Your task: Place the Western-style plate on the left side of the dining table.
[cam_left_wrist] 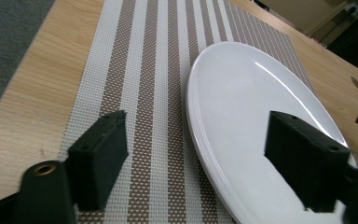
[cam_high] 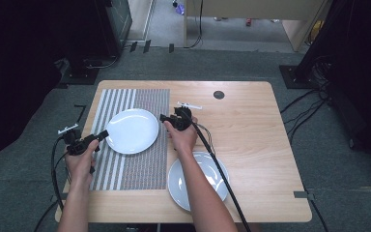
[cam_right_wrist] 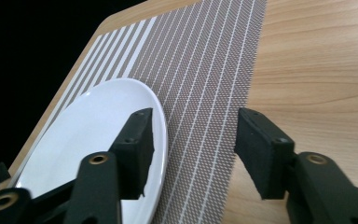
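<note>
Flanking the white plate on the striped placemat, both grippers agape.
Left gripper and right gripper clamping nothing; second plate partly hidden under forearm.

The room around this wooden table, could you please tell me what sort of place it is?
Probably a lab or recording studio, not a dining room: grey carpet floor, black cables trailing across it, and dark equipment stands around the light wooden table.

White plate on brown-and-white striped placemat
</note>
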A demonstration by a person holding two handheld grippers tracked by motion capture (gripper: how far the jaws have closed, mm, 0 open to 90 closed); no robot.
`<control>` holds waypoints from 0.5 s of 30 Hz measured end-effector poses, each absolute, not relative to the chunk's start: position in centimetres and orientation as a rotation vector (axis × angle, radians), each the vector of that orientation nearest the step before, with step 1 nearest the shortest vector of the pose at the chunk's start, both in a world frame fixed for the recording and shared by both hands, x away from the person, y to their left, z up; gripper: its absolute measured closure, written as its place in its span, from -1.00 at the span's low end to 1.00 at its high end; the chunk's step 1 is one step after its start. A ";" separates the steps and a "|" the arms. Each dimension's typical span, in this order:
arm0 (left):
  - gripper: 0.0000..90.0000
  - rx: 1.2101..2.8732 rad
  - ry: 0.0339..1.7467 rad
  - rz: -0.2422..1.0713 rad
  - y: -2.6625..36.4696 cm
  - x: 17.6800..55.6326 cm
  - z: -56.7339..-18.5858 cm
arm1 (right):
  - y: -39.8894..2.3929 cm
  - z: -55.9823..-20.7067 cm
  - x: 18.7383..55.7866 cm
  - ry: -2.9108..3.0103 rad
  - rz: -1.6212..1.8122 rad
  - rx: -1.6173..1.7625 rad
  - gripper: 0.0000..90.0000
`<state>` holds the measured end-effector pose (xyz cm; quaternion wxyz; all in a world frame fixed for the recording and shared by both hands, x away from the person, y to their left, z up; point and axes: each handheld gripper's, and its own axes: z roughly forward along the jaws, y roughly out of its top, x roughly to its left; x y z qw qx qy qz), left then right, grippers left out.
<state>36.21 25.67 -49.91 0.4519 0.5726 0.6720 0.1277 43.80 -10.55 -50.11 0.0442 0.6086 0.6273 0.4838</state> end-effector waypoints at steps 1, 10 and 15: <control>-0.63 1.417 1.664 0.320 25.6 36.1 -49.8 | -10.8 -49.9 43.7 1.929 1.476 1.852 -0.04; -0.79 1.472 1.639 0.331 24.8 34.9 -48.9 | -13.1 -47.5 42.2 2.009 1.473 1.775 -0.34; -0.79 1.490 1.629 0.325 24.5 33.8 -48.7 | -14.7 -46.3 41.0 2.007 1.436 1.723 -0.38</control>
